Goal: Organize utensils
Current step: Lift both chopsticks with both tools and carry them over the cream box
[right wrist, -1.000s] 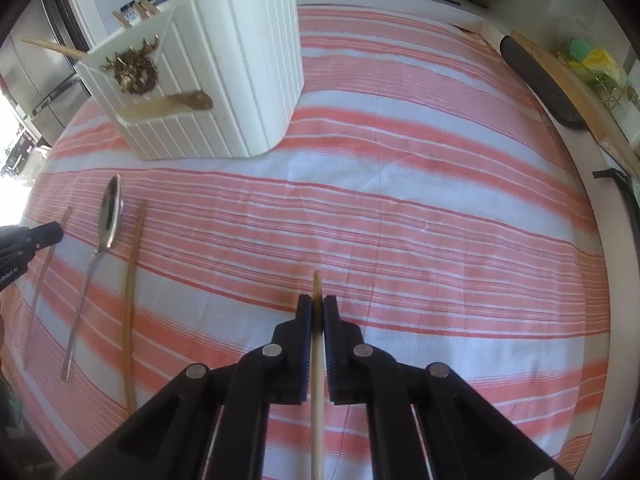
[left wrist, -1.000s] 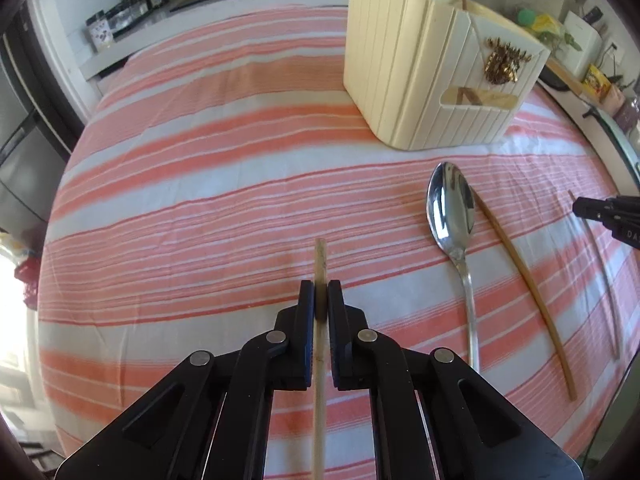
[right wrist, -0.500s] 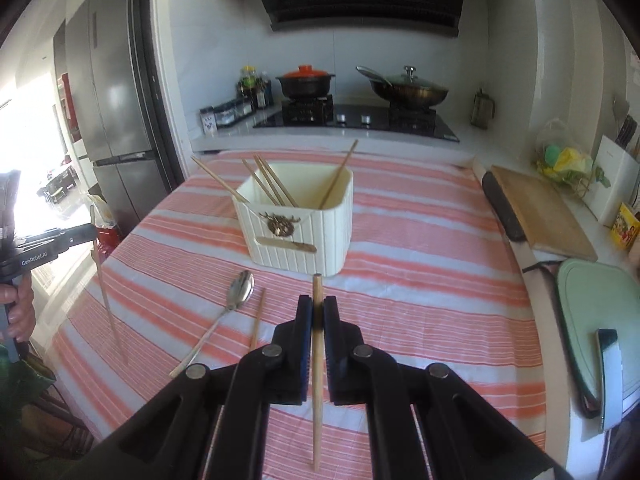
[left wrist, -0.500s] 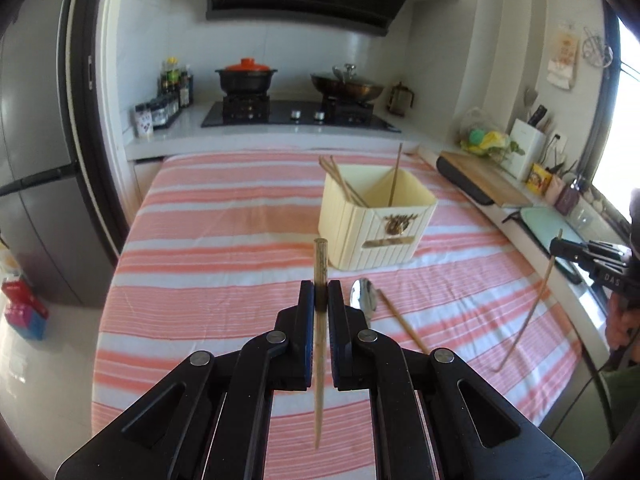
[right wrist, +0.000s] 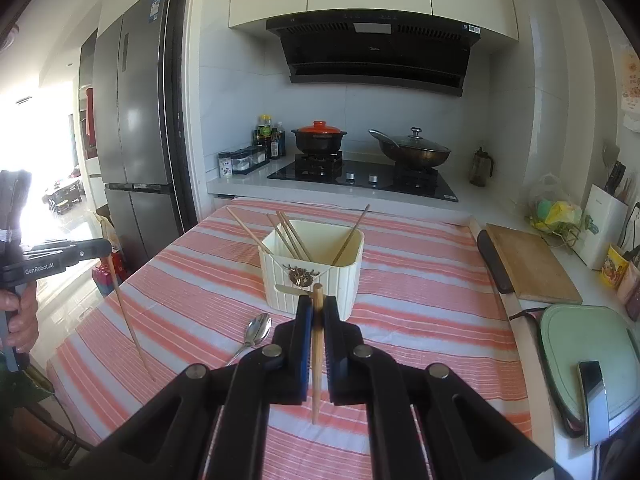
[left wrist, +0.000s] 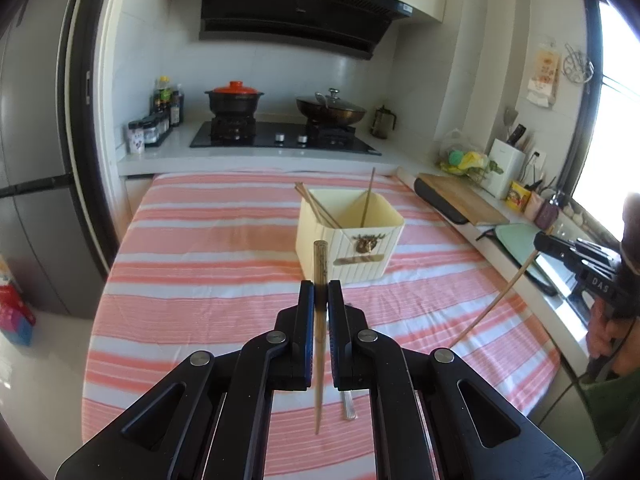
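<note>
A cream ribbed utensil holder (left wrist: 349, 236) (right wrist: 312, 270) stands on the striped table and holds several wooden chopsticks. My left gripper (left wrist: 320, 292) is shut on a wooden chopstick (left wrist: 320, 264), held upright above the table in front of the holder. My right gripper (right wrist: 317, 307) is shut on another wooden chopstick (right wrist: 317, 344), also upright and lifted. Each gripper shows in the other's view: the right one (left wrist: 576, 258) at the far right, the left one (right wrist: 60, 258) at the far left. A metal spoon (right wrist: 252, 336) lies on the cloth before the holder.
The table has a pink and white striped cloth (left wrist: 208, 240). Behind it is a stove (right wrist: 360, 172) with a red-lidded pot and a wok. A wooden cutting board (right wrist: 528, 260) and a green board (right wrist: 584, 360) lie on the right counter. A fridge (right wrist: 136, 120) stands to the left.
Both grippers have lifted their chopsticks off the table and tilted up from looking down at the cloth to looking level across the kitchen; both have stayed shut.
</note>
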`<action>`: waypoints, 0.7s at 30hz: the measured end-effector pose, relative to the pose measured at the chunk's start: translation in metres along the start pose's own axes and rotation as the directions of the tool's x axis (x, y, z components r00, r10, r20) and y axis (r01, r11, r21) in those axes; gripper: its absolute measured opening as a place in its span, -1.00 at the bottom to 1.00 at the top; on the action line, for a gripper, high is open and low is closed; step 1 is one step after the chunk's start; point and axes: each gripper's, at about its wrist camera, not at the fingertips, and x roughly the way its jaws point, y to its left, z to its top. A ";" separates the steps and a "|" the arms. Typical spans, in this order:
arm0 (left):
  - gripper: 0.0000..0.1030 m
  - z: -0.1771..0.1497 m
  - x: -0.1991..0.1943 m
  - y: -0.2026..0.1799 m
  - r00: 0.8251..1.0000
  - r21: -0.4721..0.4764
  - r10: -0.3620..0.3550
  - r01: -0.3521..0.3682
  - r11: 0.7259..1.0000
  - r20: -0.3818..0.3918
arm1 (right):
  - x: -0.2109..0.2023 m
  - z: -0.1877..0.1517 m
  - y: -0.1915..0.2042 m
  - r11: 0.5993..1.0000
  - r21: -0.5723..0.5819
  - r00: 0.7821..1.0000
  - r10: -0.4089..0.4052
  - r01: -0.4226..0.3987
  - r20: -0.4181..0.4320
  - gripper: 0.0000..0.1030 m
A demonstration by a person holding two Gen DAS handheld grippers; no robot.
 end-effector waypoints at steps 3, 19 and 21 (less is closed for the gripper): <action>-0.91 -0.001 -0.001 0.002 1.000 -0.008 0.000 0.000 1.000 0.008 | 0.000 0.001 0.001 1.000 -0.006 1.000 0.003 -0.003 0.006 -0.89; -0.91 0.076 -0.012 -0.013 0.984 0.009 -0.004 0.002 1.000 0.180 | 0.020 0.052 -0.022 1.000 0.019 0.997 -0.025 0.024 0.076 -0.89; -0.91 0.099 -0.011 -0.015 0.968 0.000 0.013 -0.014 1.000 0.252 | 0.021 0.074 -0.028 0.999 0.031 0.991 -0.033 0.029 0.128 -0.89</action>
